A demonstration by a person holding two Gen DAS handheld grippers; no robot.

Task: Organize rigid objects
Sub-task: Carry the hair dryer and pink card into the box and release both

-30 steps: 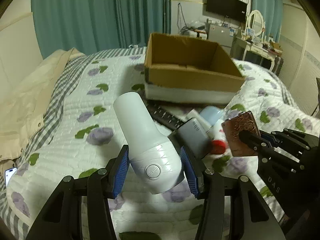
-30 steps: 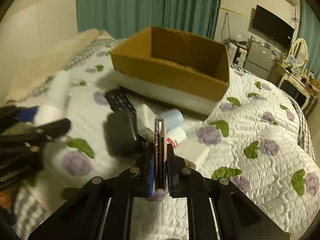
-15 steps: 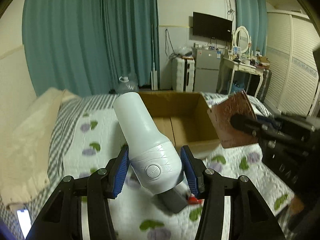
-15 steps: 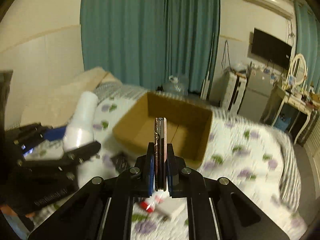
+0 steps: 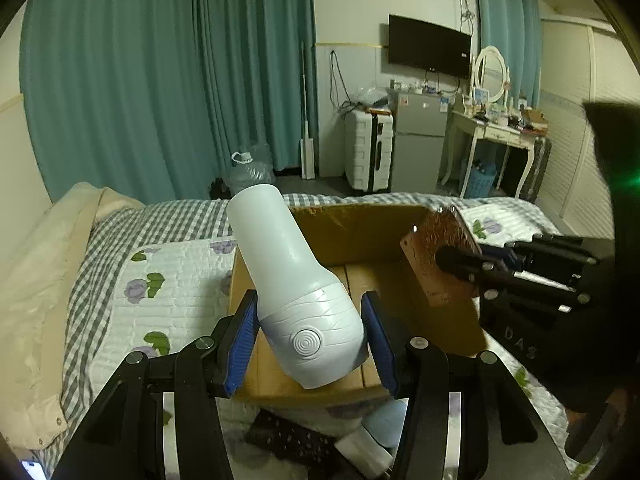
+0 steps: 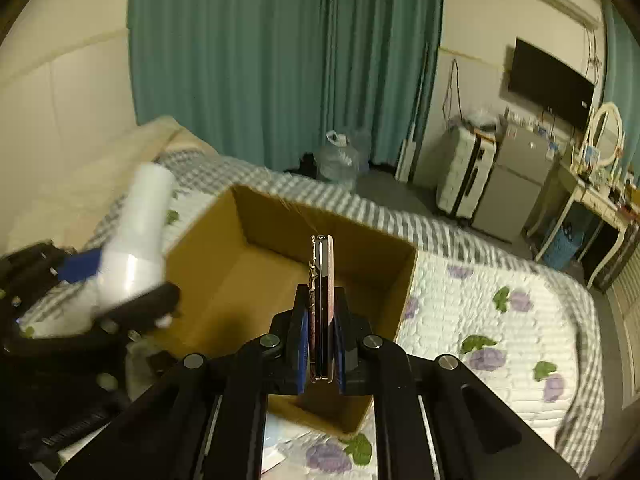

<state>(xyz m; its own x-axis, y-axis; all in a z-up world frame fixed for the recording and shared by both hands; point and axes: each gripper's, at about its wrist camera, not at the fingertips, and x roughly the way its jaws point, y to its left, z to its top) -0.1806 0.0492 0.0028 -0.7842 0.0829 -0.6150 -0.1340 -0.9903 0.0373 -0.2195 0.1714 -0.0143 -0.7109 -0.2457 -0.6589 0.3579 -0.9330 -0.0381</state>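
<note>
My left gripper [image 5: 310,340] is shut on a white hair dryer [image 5: 292,284] and holds it above the near edge of an open cardboard box [image 5: 360,232] on the bed. It also shows in the right wrist view [image 6: 136,240]. My right gripper [image 6: 320,344] is shut on a thin flat copper-coloured case [image 6: 321,300], held on edge above the box [image 6: 248,280]. In the left wrist view the case [image 5: 438,252] hangs over the box's right side. The box looks empty inside.
A black remote [image 5: 292,440], a white charger [image 5: 364,448] and a pale blue item [image 5: 386,420] lie on the flowered quilt [image 5: 172,280] in front of the box. A beige pillow [image 5: 36,280] lies left. A suitcase, fridge and dressing table stand beyond the bed.
Both grippers have risen from the clutter on the quilt and moved forward, carrying the hair dryer and the case over the cardboard box.
</note>
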